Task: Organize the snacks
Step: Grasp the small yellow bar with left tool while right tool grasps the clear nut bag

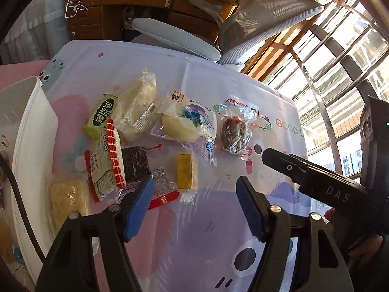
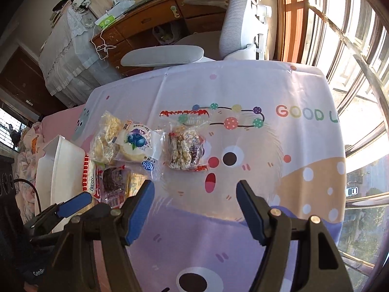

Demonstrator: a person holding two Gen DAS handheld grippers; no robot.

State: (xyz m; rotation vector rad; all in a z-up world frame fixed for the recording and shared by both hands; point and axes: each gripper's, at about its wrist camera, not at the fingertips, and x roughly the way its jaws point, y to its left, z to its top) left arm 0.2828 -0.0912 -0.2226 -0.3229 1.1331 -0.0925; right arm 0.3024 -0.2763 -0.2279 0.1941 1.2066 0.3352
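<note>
Several wrapped snacks lie on the cartoon tablecloth [image 1: 206, 219]: a green packet [image 1: 101, 115], a Lipo pack [image 1: 107, 160], a blueberry bun pack [image 1: 187, 124], a nut bar in clear wrap [image 1: 234, 131] and a small yellow bar [image 1: 186, 175]. My left gripper [image 1: 195, 182] is open above the cloth. The yellow bar lies just beyond its fingertips, untouched. A white bin [image 1: 29, 126] stands at the left. My right gripper [image 2: 195, 186] is open and empty, and the nut bar [image 2: 186, 152] lies ahead of it. One of its fingers [image 1: 287, 165] shows in the left wrist view.
A grey office chair [image 1: 175, 36] and a wooden desk [image 1: 121, 2] stand past the table's far edge. Windows [image 2: 352, 97] run along the right. A black cable [image 1: 17, 189] crosses the bin. Bare cloth [image 2: 279, 146] lies right of the snacks.
</note>
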